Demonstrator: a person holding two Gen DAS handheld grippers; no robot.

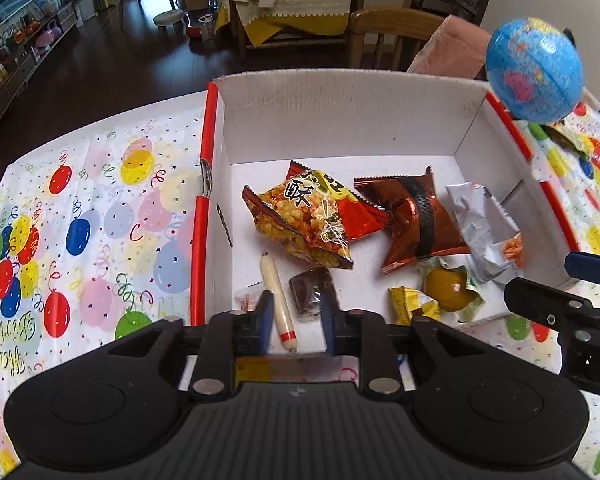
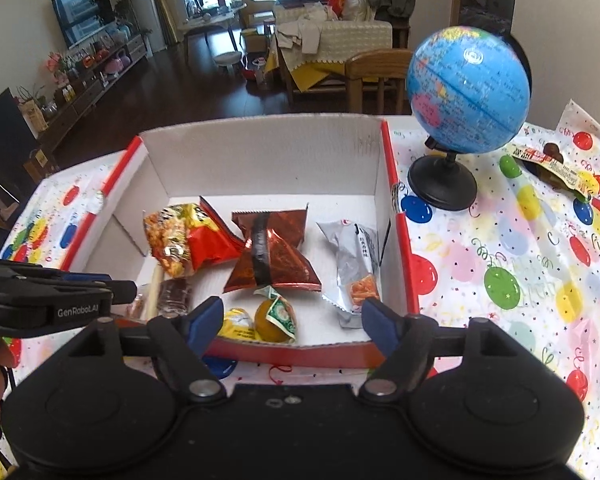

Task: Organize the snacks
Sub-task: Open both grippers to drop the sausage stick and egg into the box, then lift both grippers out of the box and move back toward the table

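Both tongs, left (image 1: pixel 296 320) and right (image 2: pixel 292 320), hang released over the white box (image 2: pixel 260 152) (the left one's side reads "GenRobot.AI").

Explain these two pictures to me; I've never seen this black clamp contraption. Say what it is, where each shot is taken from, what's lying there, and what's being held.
No robot here: a person holds a two-finger clamp in each hand, each with a camera looking along its fingers. One picture looks over the left gripper, the other over the right gripper. Both hang over a white cardboard box on a balloon-print tablecloth. In the box lie snack packets, a sausage stick, a brown wrapped cake and a round yellow sweet. A globe stands beside the box, another packet behind it. Both grippers are open; nothing is held.
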